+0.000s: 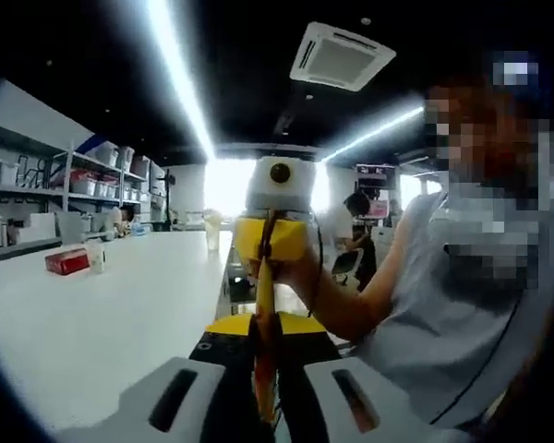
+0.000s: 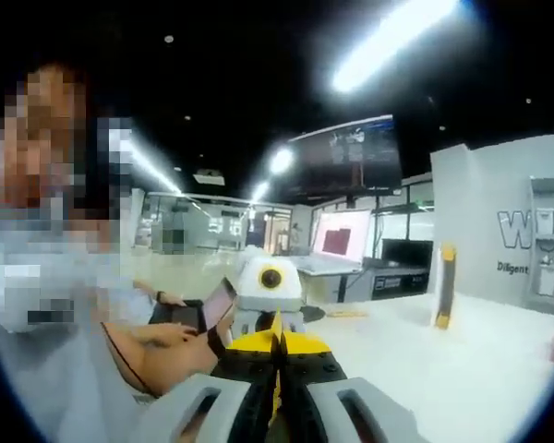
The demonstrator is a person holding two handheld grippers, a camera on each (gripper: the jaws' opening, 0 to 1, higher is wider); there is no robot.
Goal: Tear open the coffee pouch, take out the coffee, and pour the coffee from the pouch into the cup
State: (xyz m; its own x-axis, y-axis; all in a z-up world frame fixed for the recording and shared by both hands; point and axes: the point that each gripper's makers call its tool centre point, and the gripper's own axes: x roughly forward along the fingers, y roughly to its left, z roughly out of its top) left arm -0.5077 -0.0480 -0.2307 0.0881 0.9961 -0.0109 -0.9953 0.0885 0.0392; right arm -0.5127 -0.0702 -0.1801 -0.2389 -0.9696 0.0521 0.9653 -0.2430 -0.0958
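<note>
The coffee pouch (image 1: 265, 295) is an orange-yellow strip seen edge-on, stretched between both grippers above the table's near edge. My left gripper (image 1: 262, 329) is shut on its near end. Facing it, my right gripper (image 1: 271, 238) has its yellow pads closed on the far end, with a person's hand wrapped round it. In the right gripper view the pouch (image 2: 276, 395) runs as a thin yellow line between my right gripper (image 2: 277, 345), which is shut on it, and the left gripper (image 2: 270, 312) beyond. A small pale cup (image 1: 96, 256) stands on the white table, far left.
A red box (image 1: 66, 262) lies beside the small cup on the long white table (image 1: 120, 314). Another pale cup (image 1: 211, 232) stands farther back. Shelves with bins line the left wall. A person sits close behind the grippers. A yellow upright object (image 2: 446, 286) stands on the table.
</note>
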